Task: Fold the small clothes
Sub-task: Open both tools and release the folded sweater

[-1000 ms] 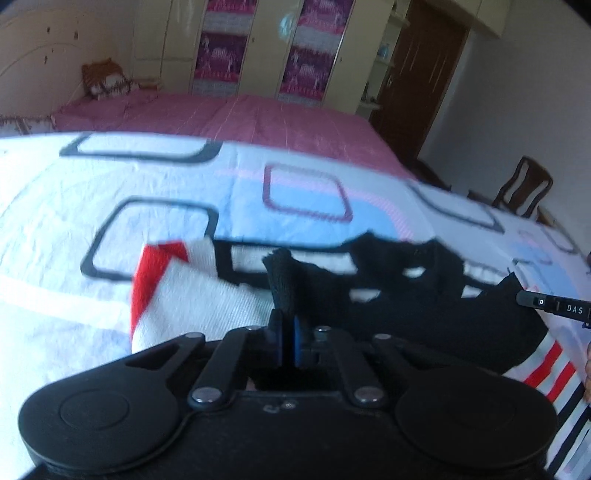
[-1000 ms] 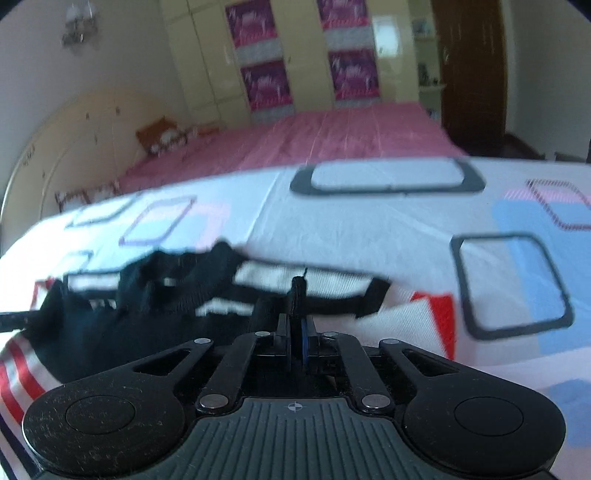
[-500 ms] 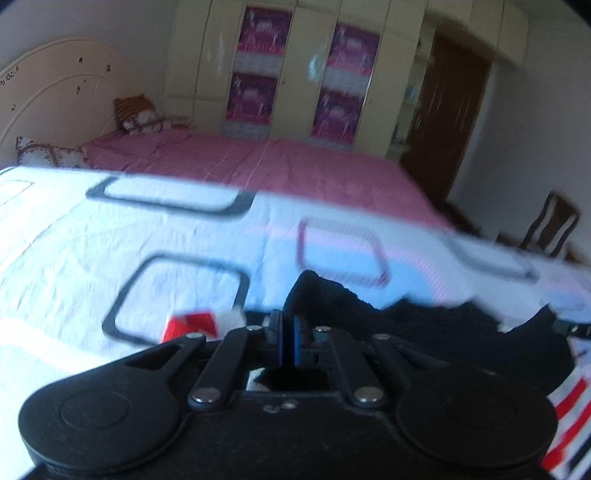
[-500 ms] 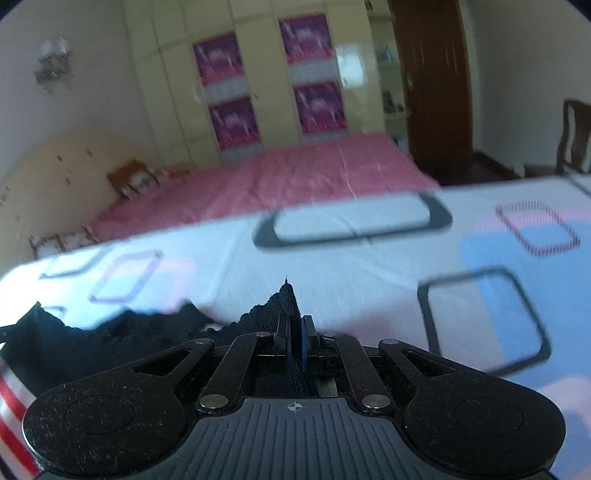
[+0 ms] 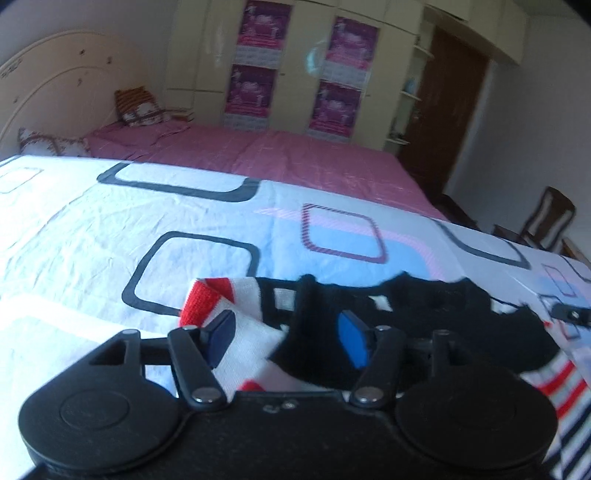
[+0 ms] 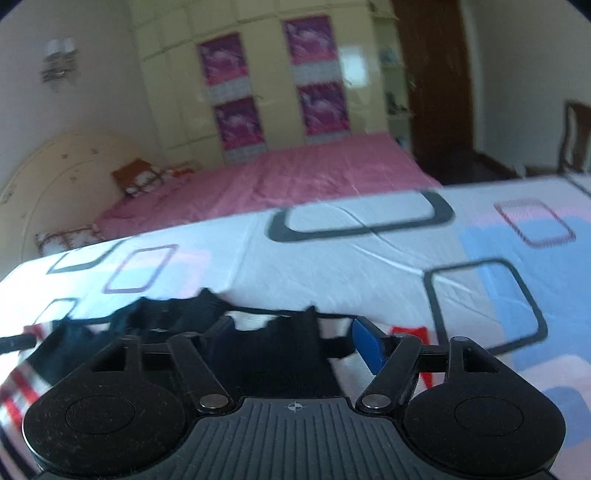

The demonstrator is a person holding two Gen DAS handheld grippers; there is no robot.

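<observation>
left claw (image 5: 286, 338): jaws just opened, pads apart, nothing pressed | sweater (image 5: 317, 332): black part between the jaws, red and white part by the left pad, lies on sheet (image 5: 110, 236) | behind: pink bed (image 5: 280, 158), wardrobe (image 5: 295, 66), chair (image 5: 550, 218)

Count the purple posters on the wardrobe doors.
4 purple posters: upper left, lower left, upper right, lower right. Others could be out of frame.

Left tongs (image 5: 286, 338), right tongs (image 6: 295, 341) — jaws just opened.
</observation>
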